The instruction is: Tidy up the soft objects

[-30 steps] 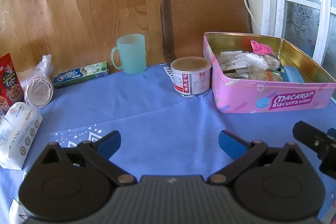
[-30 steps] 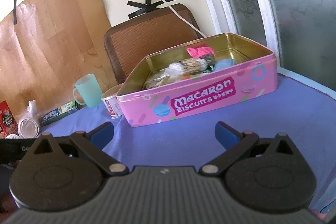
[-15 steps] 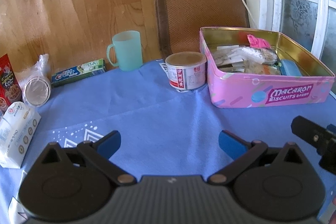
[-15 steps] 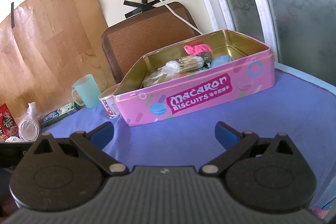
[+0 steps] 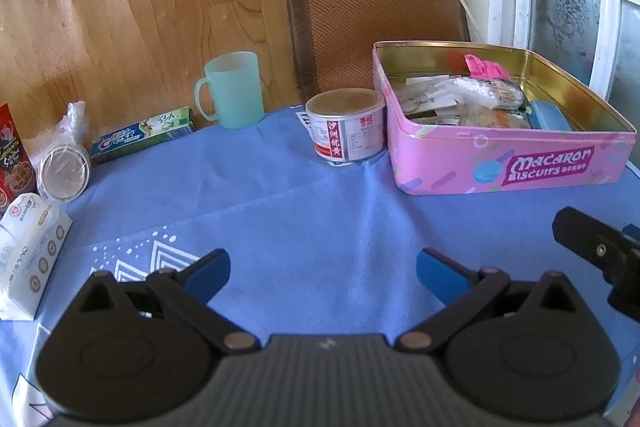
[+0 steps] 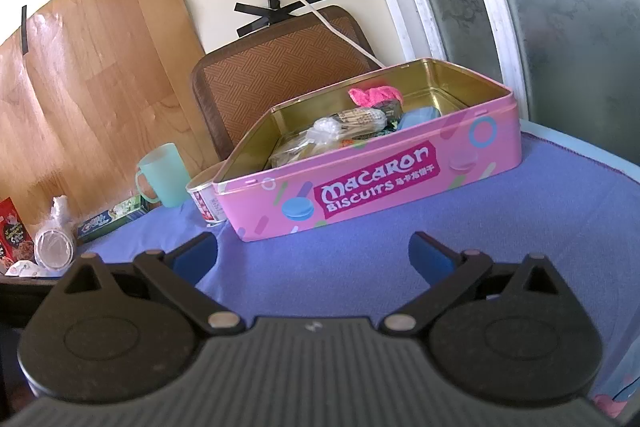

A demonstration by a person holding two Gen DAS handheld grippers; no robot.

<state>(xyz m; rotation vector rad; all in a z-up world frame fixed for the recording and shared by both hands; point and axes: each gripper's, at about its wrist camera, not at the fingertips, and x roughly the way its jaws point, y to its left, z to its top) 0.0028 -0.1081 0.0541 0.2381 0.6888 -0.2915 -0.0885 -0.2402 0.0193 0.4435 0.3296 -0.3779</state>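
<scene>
A pink Macaron Biscuits tin (image 5: pixel 516 167) (image 6: pixel 380 187) stands open on the blue cloth, holding several soft packets, a pink crumpled piece (image 6: pixel 374 95) and a light blue pack (image 5: pixel 548 117). My left gripper (image 5: pixel 323 271) is open and empty, low over the cloth, well short of the tin. My right gripper (image 6: pixel 312 253) is also open and empty, close in front of the tin's long side. A white tissue pack (image 5: pixel 30 255) lies at the far left, and a bagged roll of clear cups (image 5: pixel 64 167) behind it.
A round can (image 5: pixel 346 129) touches the tin's left end. A mint mug (image 5: pixel 234 89), a toothpaste box (image 5: pixel 142 135) and a red snack box (image 5: pixel 12 155) line the back left. A brown chair back (image 5: pixel 376 23) stands behind the table. Part of the other gripper (image 5: pixel 600 251) shows at right.
Both grippers have drawn back slightly from the tin and stayed open; the left view has drifted a little, so the tin and can sit further off.
</scene>
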